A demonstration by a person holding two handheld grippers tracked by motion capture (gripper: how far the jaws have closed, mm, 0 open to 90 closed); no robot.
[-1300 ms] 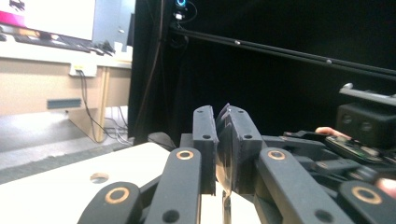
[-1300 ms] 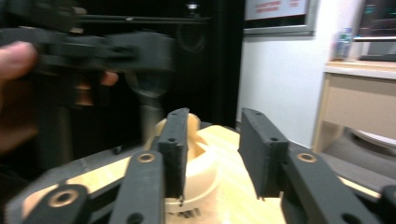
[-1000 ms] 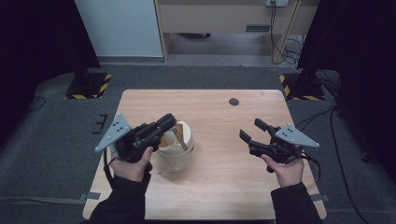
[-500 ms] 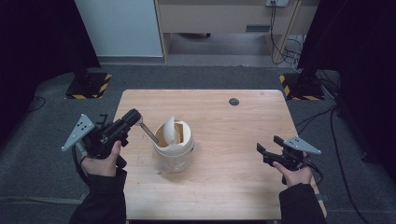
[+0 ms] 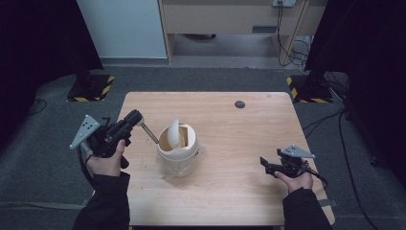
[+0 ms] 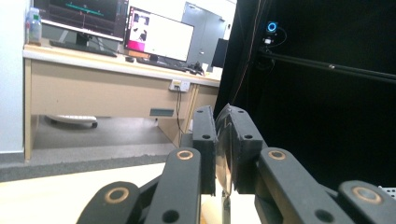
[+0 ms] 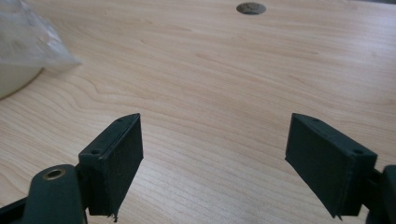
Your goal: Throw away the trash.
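Spoon is out of the white bin, clamped in your left gripper. Your right gripper has just opened, empty, low over the table.

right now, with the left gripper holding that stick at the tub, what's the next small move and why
Probably draw the left gripper a little further back: it is shut on the stick, whose tip sits right at the rim of the white tub. The right gripper rests open and apart from it.

A round dark grommet is set near the worktop's far edge. Two lit monitors are seen on a desk beyond. Hazard-striped bases flank the worktop.
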